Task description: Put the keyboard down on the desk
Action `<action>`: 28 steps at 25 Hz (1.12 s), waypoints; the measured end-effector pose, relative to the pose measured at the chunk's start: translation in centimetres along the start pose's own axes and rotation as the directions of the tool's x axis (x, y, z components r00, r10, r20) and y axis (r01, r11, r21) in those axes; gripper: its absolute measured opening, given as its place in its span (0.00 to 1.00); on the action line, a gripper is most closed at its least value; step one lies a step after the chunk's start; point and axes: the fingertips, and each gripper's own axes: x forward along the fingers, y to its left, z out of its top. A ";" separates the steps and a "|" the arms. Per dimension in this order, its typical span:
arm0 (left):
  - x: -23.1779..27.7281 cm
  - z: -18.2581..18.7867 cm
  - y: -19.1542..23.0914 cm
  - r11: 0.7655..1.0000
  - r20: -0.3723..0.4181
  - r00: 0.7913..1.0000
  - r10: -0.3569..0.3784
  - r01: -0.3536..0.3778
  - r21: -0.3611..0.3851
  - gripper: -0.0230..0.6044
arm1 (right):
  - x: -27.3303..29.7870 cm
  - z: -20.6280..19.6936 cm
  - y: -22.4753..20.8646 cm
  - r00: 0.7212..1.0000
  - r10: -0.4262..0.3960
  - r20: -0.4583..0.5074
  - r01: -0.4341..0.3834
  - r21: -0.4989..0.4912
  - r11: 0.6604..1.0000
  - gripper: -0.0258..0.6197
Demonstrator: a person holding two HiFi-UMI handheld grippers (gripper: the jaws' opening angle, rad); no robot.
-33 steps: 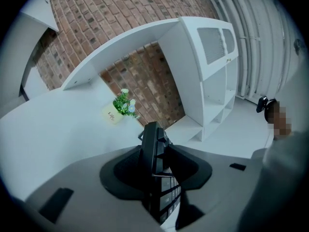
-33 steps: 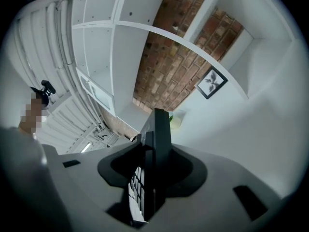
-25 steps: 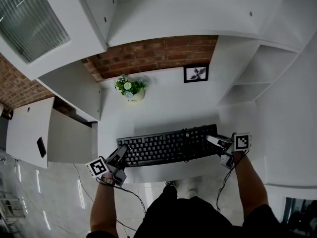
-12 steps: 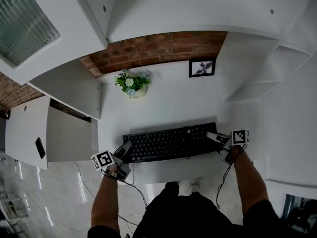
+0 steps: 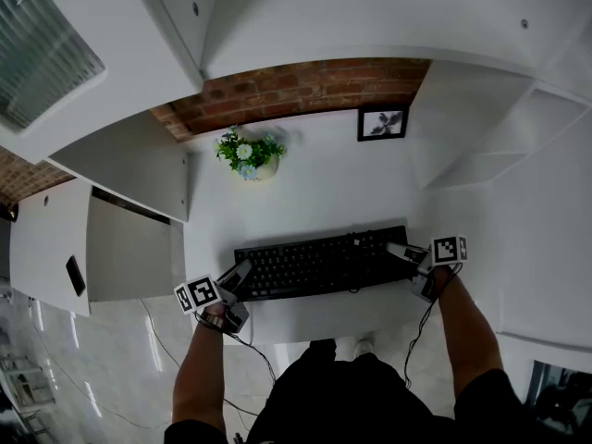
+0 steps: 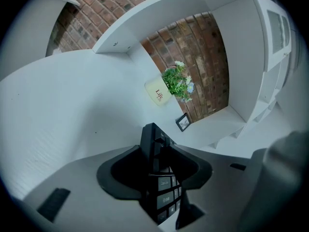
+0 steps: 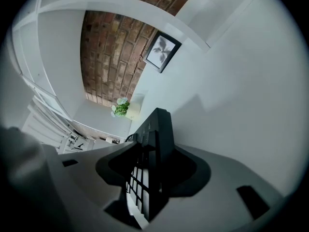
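The black keyboard (image 5: 319, 264) lies flat along the front of the white desk (image 5: 314, 202). My left gripper (image 5: 239, 277) is at its left end and my right gripper (image 5: 403, 252) at its right end. Both sets of jaws have just been opening. In the left gripper view the keyboard's end (image 6: 155, 146) stands edge-on between the jaws of that gripper (image 6: 155, 170), with dark gaps on both sides. The right gripper view shows the same: the keyboard (image 7: 155, 139) sits between the spread jaws of that gripper (image 7: 152, 173) without pads pressing on it.
A potted plant (image 5: 247, 158) and a small picture frame (image 5: 381, 124) stand at the back of the desk against the brick wall (image 5: 296, 89). White shelves (image 5: 481, 146) rise on the right, a white cabinet (image 5: 111, 248) on the left. Gripper cables (image 5: 250, 345) hang below the desk edge.
The keyboard and both grippers came down onto the desk, and the keyboard went from slightly tilted to level. Both grippers' jaws have spread a little around its ends.
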 end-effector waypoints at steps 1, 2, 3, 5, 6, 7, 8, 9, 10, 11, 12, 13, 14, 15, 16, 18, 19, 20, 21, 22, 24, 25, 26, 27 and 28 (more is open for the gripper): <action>0.0 -0.1 0.0 1.000 -0.002 1.000 0.011 -0.011 0.002 0.34 | 0.0 0.0 -0.1 1.000 -0.007 -0.003 0.007 0.002 1.000 0.36; 0.0 -0.2 0.1 1.000 -0.004 1.000 0.022 -0.022 0.004 0.34 | 0.0 -0.1 -0.2 1.000 -0.013 -0.007 0.013 0.004 1.000 0.36; 0.0 -0.2 0.2 0.999 -0.006 0.999 0.035 -0.035 0.008 0.34 | 0.0 -0.1 -0.2 1.000 -0.018 -0.010 0.018 0.005 1.000 0.36; 0.1 -0.3 0.3 0.998 -0.010 0.998 0.060 -0.060 0.020 0.34 | 0.0 -0.1 -0.4 0.999 -0.030 -0.016 0.030 0.004 1.000 0.36; 0.1 -0.3 0.4 0.997 -0.012 0.997 0.073 -0.073 0.026 0.35 | 0.0 0.0 -0.5 0.999 -0.037 -0.017 0.037 0.003 0.999 0.37; 0.2 -0.3 0.4 0.996 -0.013 0.996 0.087 -0.086 0.032 0.35 | 0.0 0.0 -0.6 0.999 -0.045 -0.019 0.045 0.002 0.999 0.37; 0.2 -0.4 0.4 0.994 -0.014 0.995 0.102 -0.101 0.040 0.35 | -0.1 0.1 -0.6 0.998 -0.054 -0.020 0.054 0.000 0.999 0.37; 0.3 -0.4 0.5 0.992 -0.013 0.993 0.117 -0.116 0.049 0.35 | -0.1 0.1 -0.7 0.998 -0.064 -0.022 0.064 -0.004 0.998 0.37; 0.3 -0.5 0.5 0.990 -0.010 0.992 0.129 -0.128 0.058 0.36 | -0.1 0.2 -0.7 0.997 -0.076 -0.023 0.076 -0.008 0.997 0.37; 0.3 -0.4 0.5 0.988 -0.006 0.990 0.139 -0.138 0.065 0.36 | -0.1 0.2 -0.8 0.996 -0.089 -0.026 0.089 -0.014 0.996 0.37; 0.3 -0.4 0.5 0.987 -0.002 0.989 0.147 -0.147 0.072 0.36 | -0.1 0.3 -0.9 0.994 -0.103 -0.029 0.103 -0.022 0.994 0.38; 0.3 -0.4 0.5 0.985 0.001 0.988 0.155 -0.155 0.080 0.36 | -0.1 0.3 -0.9 0.993 -0.117 -0.033 0.116 -0.031 0.993 0.38; 0.2 -0.4 0.6 0.982 0.003 0.986 0.165 -0.165 0.091 0.36 | -0.1 0.3 -0.9 0.991 -0.130 -0.035 0.129 -0.040 0.991 0.39; 0.2 -0.4 0.6 0.978 0.003 0.984 0.178 -0.177 0.107 0.36 | -0.1 0.3 -1.0 0.989 -0.144 -0.037 0.142 -0.051 0.989 0.39; 0.2 -0.4 0.6 0.972 0.002 0.981 0.194 -0.192 0.133 0.36 | -0.2 0.4 -1.0 0.987 -0.158 -0.034 0.156 -0.065 0.986 0.40; 0.1 -0.3 0.5 0.951 0.003 0.973 0.232 -0.227 0.210 0.38 | -0.3 0.7 -1.0 0.981 -0.192 -0.020 0.189 -0.104 0.976 0.42; 0.1 -0.3 0.4 0.938 0.005 0.969 0.249 -0.242 0.249 0.37 | -0.3 0.9 -1.1 0.977 -0.211 -0.012 0.208 -0.122 0.970 0.42; 0.1 -0.2 0.3 0.928 0.007 0.965 0.261 -0.253 0.274 0.37 | -0.3 1.1 -1.2 0.973 -0.230 -0.005 0.227 -0.139 0.964 0.43; 0.2 -0.2 0.2 0.923 0.010 0.963 0.269 -0.260 0.285 0.37 | -0.3 1.1 -1.3 0.969 -0.247 -0.001 0.244 -0.153 0.958 0.43; 0.2 -0.2 0.3 0.921 0.014 0.962 0.273 -0.265 0.286 0.37 | -0.2 1.1 -1.4 0.966 -0.259 0.003 0.255 -0.164 0.953 0.43; 0.1 -0.1 0.3 0.918 0.026 0.960 0.279 -0.274 0.285 0.37 | -0.2 1.1 -1.4 0.962 -0.273 0.007 0.270 -0.177 0.947 0.44; 0.0 -0.1 0.3 0.916 0.032 0.959 0.282 -0.279 0.288 0.37 | -0.2 1.0 -1.5 0.959 -0.282 0.009 0.279 -0.184 0.943 0.44; 0.0 -0.1 0.3 0.913 0.039 0.958 0.285 -0.283 0.294 0.37 | -0.3 1.0 -1.5 0.955 -0.295 0.011 0.292 -0.194 0.937 0.44; 0.0 -0.1 0.2 0.908 0.046 0.956 0.289 -0.289 0.303 0.37 | -0.3 1.0 -1.6 0.950 -0.313 0.013 0.309 -0.208 0.928 0.44; 0.0 0.0 0.2 0.903 0.053 0.955 0.293 -0.295 0.312 0.37 | -0.3 1.1 -1.8 0.943 -0.334 0.016 0.329 -0.223 0.918 0.45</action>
